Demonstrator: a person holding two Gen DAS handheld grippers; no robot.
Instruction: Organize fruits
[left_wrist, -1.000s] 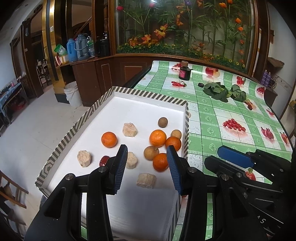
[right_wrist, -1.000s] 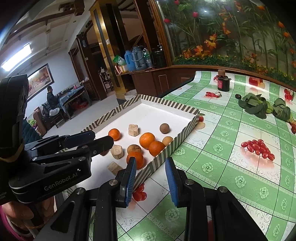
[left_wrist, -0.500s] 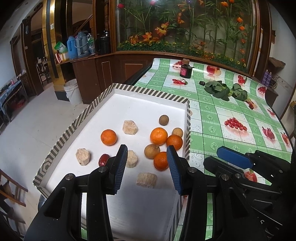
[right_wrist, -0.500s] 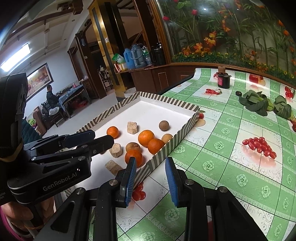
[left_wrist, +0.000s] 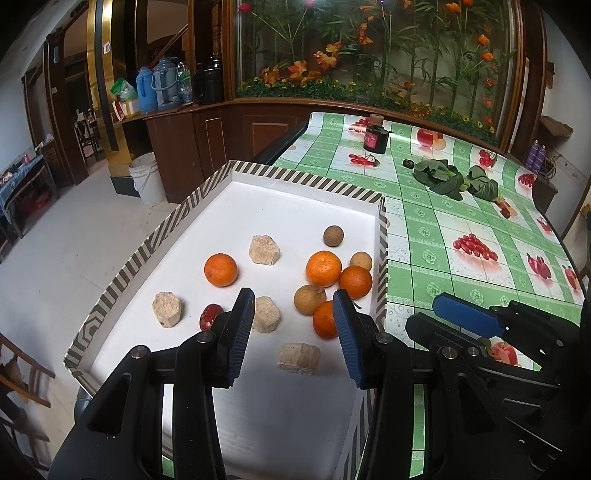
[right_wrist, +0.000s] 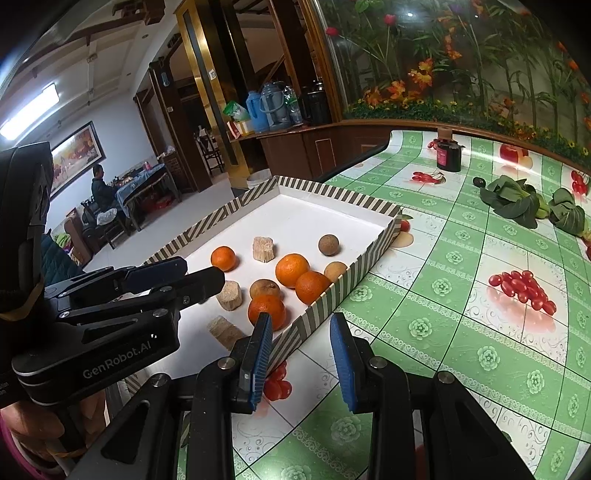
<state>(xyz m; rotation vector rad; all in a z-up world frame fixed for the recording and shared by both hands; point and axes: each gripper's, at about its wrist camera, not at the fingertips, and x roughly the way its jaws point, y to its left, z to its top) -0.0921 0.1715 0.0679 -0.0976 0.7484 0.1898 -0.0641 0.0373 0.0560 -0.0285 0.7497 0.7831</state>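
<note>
— Inside the striped tray (left_wrist: 177, 216), what is there to sort, and where does it lie?

— Four oranges (left_wrist: 323, 268), three of them bunched against the tray's right wall with two brown round fruits (left_wrist: 309, 294) touching them; one orange (left_wrist: 220, 269) sits apart to the left; a third brown fruit (left_wrist: 333, 235) lies farther back; pale cut chunks (left_wrist: 264, 250) and a small red fruit (left_wrist: 210, 315) are scattered between.

— How would an orange handle?

— Light, firm, slightly yielding, I judge; round, so apt to roll; grip across its widest middle, and gently; the lone one gives the freest approach.

— And the grippers?

— The left gripper (left_wrist: 293, 334) hangs over the tray's near end, jaws apart and empty; the right gripper (right_wrist: 301, 356) hovers over the worktop (right_wrist: 461, 332) just outside the tray's wall, jaws likewise spread, holding nothing.
</note>
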